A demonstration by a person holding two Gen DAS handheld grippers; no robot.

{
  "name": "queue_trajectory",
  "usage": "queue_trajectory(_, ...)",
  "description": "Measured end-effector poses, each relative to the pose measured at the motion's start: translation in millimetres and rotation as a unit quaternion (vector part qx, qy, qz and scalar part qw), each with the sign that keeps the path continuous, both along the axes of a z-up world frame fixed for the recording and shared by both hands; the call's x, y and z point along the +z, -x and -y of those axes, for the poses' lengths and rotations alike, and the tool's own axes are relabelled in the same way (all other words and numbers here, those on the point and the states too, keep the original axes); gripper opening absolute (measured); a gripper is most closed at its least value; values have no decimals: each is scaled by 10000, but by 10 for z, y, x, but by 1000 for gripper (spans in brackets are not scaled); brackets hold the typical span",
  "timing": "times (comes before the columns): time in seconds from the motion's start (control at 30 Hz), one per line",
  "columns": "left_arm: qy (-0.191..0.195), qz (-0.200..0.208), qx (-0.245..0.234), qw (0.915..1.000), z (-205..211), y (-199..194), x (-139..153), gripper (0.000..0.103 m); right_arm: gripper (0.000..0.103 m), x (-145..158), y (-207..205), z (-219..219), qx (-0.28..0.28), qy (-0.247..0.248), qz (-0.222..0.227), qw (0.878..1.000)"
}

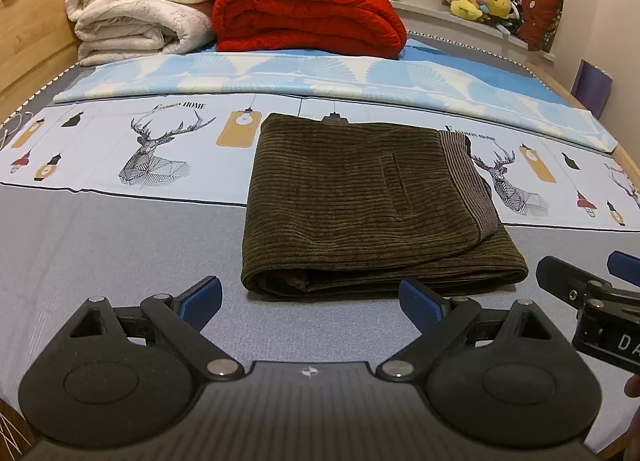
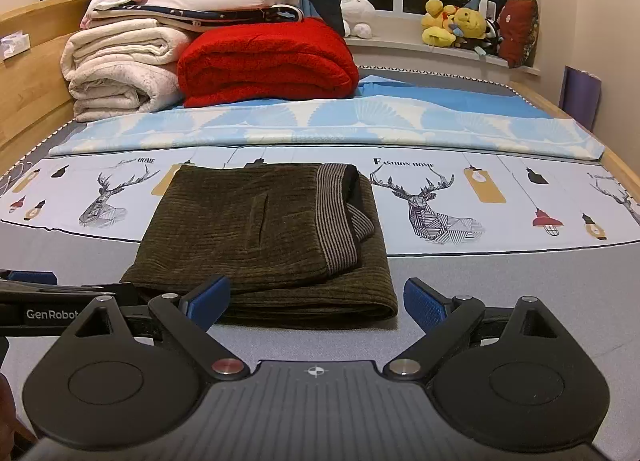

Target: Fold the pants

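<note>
Pants (image 1: pixel 360 205) folded into a compact stack on the bed (image 1: pixel 100 245), straight ahead of both grippers.

Left gripper (image 1: pixel 310 301) sits spread and empty just short of the pants' near folded edge, roughly centred on it; right gripper (image 2: pixel 316 301) is likewise spread, holding nothing, facing the same edge toward the waistband end; neither touches the cloth, and both look about equally near. The stack's long axis runs across the view, parallel to that near edge; dark olive corduroy, ribs running crosswise, a pocket slit on top, the striped waistband (image 2: pixel 336 217) lying at the pants' right end; layers lie flat, so folding looks all but finished.
</note>
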State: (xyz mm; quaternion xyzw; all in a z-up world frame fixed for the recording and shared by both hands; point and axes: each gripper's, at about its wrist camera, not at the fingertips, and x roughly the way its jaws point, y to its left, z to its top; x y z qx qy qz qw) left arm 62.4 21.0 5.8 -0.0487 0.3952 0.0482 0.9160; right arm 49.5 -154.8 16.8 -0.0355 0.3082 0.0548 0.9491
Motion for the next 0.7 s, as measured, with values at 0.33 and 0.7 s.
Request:
queue_trajectory(0.33, -9, 3, -4, 10000, 16, -4, -5, 97, 94, -19, -1, 8, 13, 10, -48, 10000)
queue_trajectory(0.7, -7, -6, -6, 10000, 20, -8, -12, 97, 94, -18, -17, 11, 13, -53, -102, 9999)
